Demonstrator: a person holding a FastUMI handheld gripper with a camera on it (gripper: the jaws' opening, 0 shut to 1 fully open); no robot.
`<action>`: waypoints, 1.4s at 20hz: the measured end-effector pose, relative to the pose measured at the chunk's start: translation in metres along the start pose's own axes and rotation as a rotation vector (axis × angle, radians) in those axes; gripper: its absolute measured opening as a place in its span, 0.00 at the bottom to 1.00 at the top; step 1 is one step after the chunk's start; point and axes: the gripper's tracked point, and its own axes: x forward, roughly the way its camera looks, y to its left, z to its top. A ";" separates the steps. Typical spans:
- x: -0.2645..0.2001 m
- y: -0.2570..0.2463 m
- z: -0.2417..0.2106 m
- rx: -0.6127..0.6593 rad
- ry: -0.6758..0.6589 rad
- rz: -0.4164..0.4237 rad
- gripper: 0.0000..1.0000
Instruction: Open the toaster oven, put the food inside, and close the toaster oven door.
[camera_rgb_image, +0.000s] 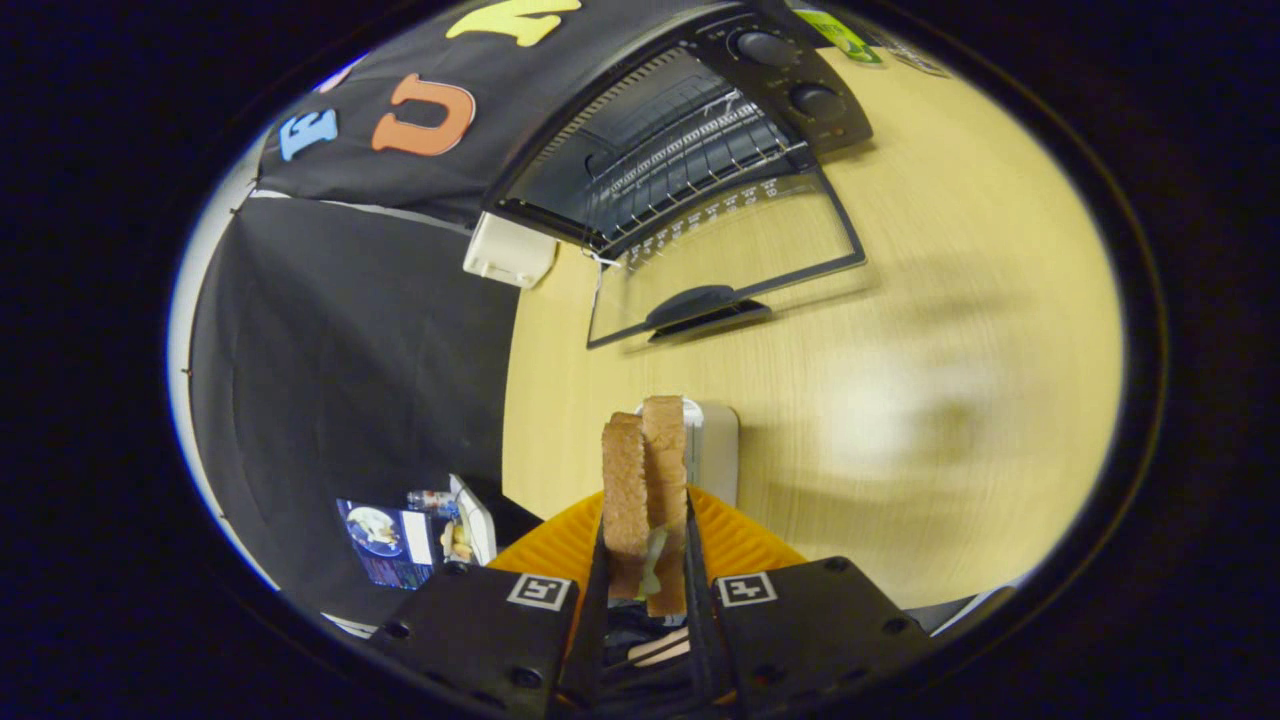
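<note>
A brown-bread sandwich stands on edge between my two fingers, with my gripper shut on it and lifted above an orange ribbed plate. Well beyond the fingers, on the wooden table, stands the black toaster oven. Its glass door is folded down flat toward me, handle at the near edge. The wire rack inside is bare. Two knobs sit on the oven's right panel.
A white rounded object lies on the table just behind the sandwich. A cream box sits at the oven's left corner by the table edge. Below the table's left edge are small items on the floor.
</note>
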 end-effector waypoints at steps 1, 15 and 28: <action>-0.006 0.008 0.006 0.011 -0.028 0.031 0.40; 0.025 0.040 0.134 0.512 -0.603 0.347 0.37; 0.042 0.036 0.205 0.518 -1.018 0.355 0.37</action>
